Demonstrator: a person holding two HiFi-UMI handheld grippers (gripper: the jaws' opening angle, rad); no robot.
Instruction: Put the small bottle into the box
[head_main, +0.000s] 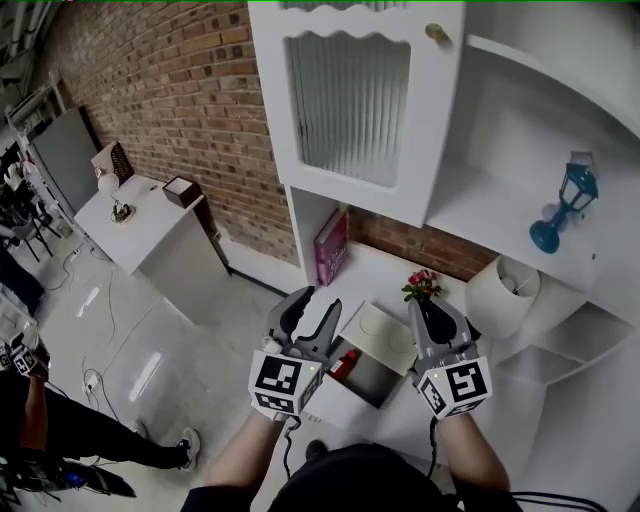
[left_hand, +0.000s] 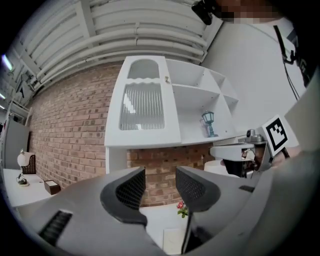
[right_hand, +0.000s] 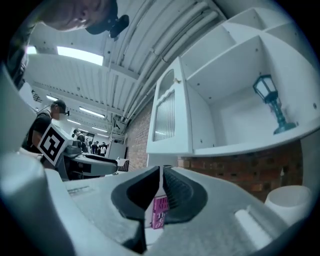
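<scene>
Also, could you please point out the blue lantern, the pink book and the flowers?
blue lantern (head_main: 579, 187), head view, on its top housing.
pink book (head_main: 331, 248), head view, on its cover.
flowers (head_main: 421, 284), head view, on the red blooms.

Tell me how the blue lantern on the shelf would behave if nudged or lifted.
The blue lantern probably tips easily: a wide head sits on a thin stem over a round base. Its panes may be glass, so it is likely fragile.
</scene>
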